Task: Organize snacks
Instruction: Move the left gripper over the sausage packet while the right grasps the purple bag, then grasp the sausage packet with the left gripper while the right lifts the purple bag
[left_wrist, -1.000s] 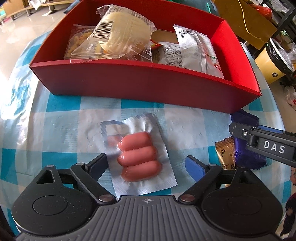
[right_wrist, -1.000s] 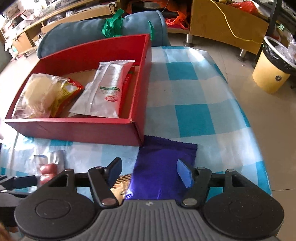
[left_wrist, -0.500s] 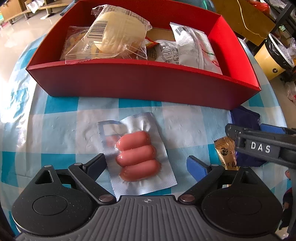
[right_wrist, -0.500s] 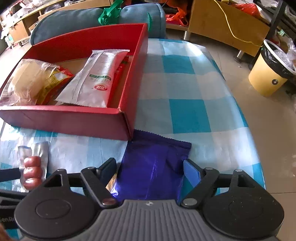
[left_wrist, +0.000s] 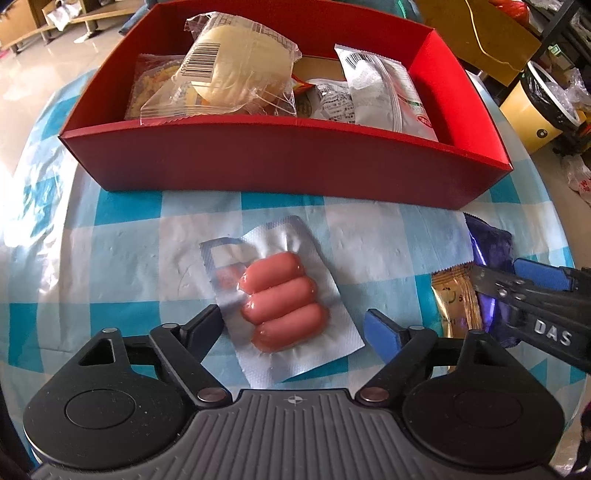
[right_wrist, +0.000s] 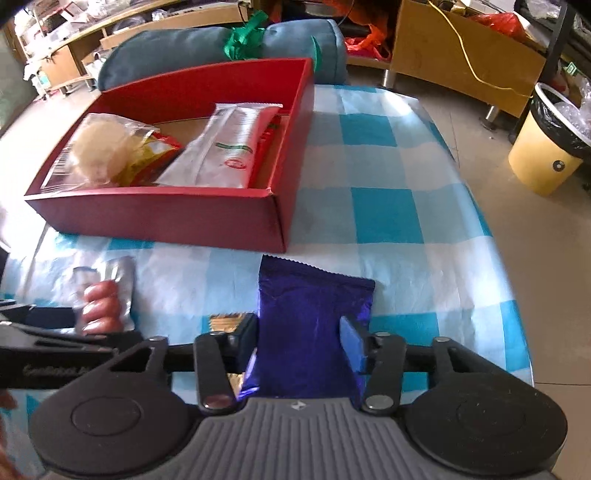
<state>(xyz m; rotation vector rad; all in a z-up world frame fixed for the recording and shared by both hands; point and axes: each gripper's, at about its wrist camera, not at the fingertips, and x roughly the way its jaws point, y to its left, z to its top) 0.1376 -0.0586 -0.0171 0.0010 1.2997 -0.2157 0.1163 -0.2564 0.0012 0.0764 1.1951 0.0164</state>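
Observation:
A clear pack of three pink sausages (left_wrist: 282, 299) lies on the blue-checked cloth in front of the red box (left_wrist: 280, 162). My left gripper (left_wrist: 293, 321) straddles the pack; its jaws are closing, with both pads at the pack's edges but not pressing. A purple foil packet (right_wrist: 314, 295) sits by the box's front right corner. My right gripper (right_wrist: 301, 332) is closing on it and the pads pinch its sides. Beside it lies a small gold sachet (right_wrist: 225, 321). The box (right_wrist: 155, 218) holds a wrapped bun (left_wrist: 236, 74), a white pouch (left_wrist: 384, 92) and other snacks.
The table's right edge drops to the floor just past the purple packet. A yellow waste bin (right_wrist: 543, 162) stands on the floor at right. Behind the box lies a blue cushion roll (right_wrist: 221, 51). The right gripper (left_wrist: 517, 288) reaches in beside the left one.
The right gripper's jaws widened, then narrowed onto the purple packet, which now looks squeezed. The left jaws came in a little around the sausage pack.

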